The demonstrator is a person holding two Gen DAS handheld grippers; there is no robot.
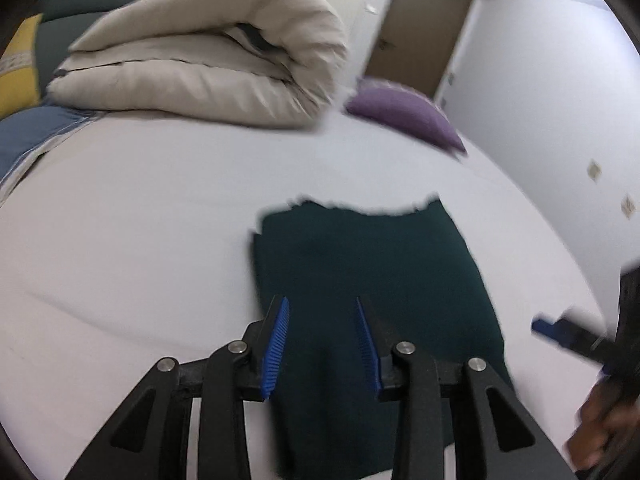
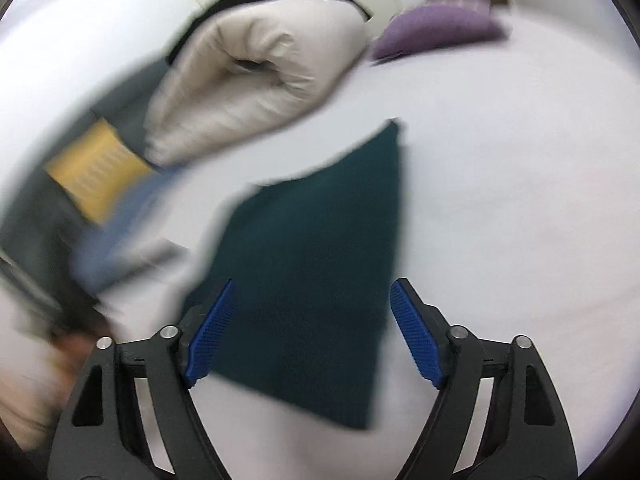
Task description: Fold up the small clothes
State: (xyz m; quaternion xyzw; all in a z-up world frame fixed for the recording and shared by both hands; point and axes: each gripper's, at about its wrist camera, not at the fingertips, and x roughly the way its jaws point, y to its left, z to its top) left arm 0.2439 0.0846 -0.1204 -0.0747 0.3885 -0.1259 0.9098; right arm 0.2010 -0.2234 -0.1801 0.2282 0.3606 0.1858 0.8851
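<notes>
Left hand-held gripper (image 1: 322, 304): jaws apart, nothing between the blue ribbed pads (image 1: 276, 344), hovering over the near part of the dark green garment (image 1: 360, 280). No contact visible between pads and fabric; both views are motion-blurred.

Right hand-held gripper (image 2: 312, 292): jaws spread wide, empty, also above the dark green garment (image 2: 320, 260), with the near folded edge below and between the fingers. In the left wrist view the right hand-held gripper (image 1: 560, 330) shows blurred at the right edge, just past the garment's right side, with the person's hand (image 1: 600, 428) on it.

Garment: lies flat on the white bed sheet (image 1: 140, 240), a roughly rectangular folded shape; the far edge is uneven, the knit texture shows in the right wrist view. It sits alone on bare sheet, apart from the bedding behind it.

Further out: beige folded duvet (image 1: 208, 56) stacked at the head of the bed, well apart from the garment. Purple pillow (image 1: 404, 114) just beside the duvet's right end, near the bed edge. Yellow cushion (image 1: 18, 68) and blue fabric (image 1: 28, 136) at far left, beside the duvet. Brown door (image 1: 416, 28) and white wall (image 1: 560, 100) behind the bed.

Containers: cannot tell of any in either view.
</notes>
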